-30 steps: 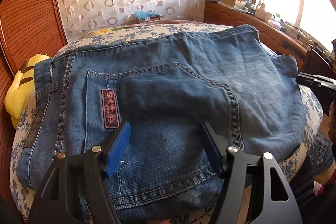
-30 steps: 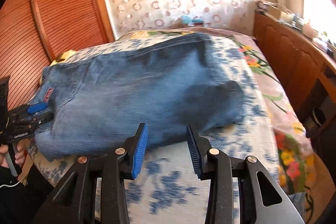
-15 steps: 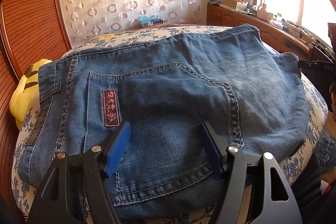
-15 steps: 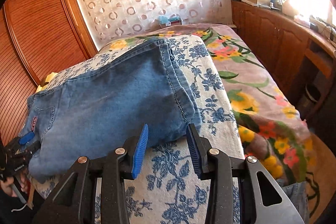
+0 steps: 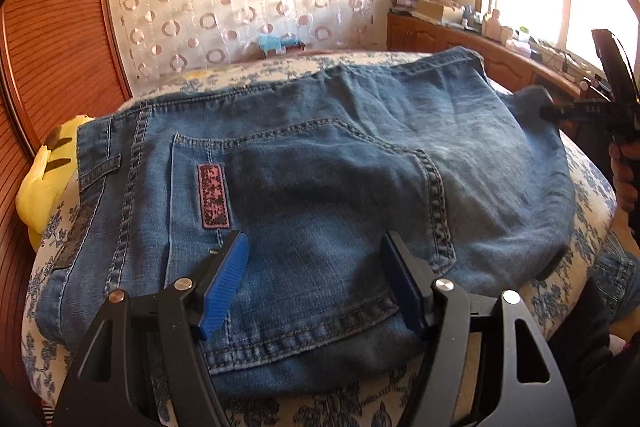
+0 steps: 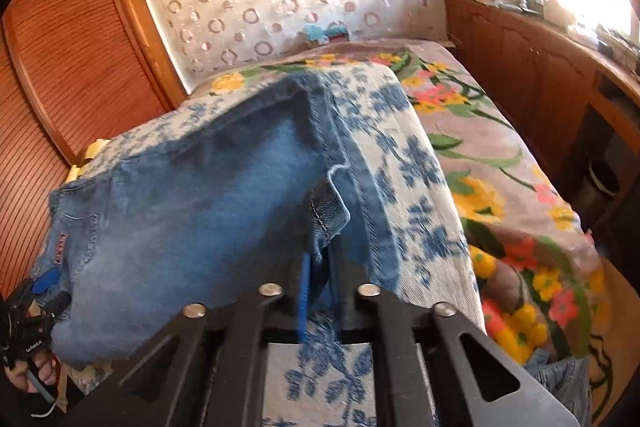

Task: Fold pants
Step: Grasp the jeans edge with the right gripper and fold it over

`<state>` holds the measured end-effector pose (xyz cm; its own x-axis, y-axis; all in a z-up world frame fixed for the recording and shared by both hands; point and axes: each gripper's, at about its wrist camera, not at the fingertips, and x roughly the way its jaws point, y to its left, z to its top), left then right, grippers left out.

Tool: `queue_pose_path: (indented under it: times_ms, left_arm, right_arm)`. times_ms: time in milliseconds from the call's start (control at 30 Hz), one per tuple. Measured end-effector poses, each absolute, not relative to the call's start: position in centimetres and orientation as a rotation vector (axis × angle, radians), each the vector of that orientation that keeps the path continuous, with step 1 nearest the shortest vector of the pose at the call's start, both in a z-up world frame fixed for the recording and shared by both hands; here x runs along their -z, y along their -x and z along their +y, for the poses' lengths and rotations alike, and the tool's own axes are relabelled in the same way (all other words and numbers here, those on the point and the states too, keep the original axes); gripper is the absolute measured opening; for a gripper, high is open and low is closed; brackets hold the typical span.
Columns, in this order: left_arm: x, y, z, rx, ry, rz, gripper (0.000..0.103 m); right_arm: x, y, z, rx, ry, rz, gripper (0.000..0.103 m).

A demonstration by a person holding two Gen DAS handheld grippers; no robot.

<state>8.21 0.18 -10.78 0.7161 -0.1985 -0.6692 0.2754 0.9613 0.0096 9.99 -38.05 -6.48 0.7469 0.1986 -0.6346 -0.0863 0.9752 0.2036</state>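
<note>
Jaws of the right gripper [image 6: 318, 291] clamp the jeans [image 6: 192, 227] at their folded edge; left gripper [image 5: 314, 279] hovers, jaws apart. Lift evenly, keeping layers aligned.

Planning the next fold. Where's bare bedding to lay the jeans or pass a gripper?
Free: blue-flowered cover right of the jeans, and colourful floral blanket between it and the wooden cabinets. Crowded: left side, jeans run toward the yellow plush.
</note>
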Motion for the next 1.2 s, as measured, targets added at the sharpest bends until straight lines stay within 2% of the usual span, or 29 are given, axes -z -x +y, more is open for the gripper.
queue_pose_path:
  times_ms: [300,800,1067,1200]
  left_arm:
    - [8.1,-7.6,3.2,0.305,-0.028,0.700,0.069]
    - [4.1,-7.0,11.9,0.161,0.014,0.608,0.069]
    - [3.8,-6.4,16.3,0.070,0.064,0.600,0.069]
    - [4.2,-6.6,16.3,0.076,0.059,0.606,0.069]
  right_arm:
    - [2.9,-10.0,-32.9,-0.317,-0.126,0.628,0.003]
    - [-1.4,-11.0,-15.7,-0.715,0.025,0.566,0.003]
    - [-0.7,-12.0,-9.5,-0.871,0.095,0.613,0.004]
    - [-0.2,-13.0,-10.0,-0.837,0.126,0.644,0.013]
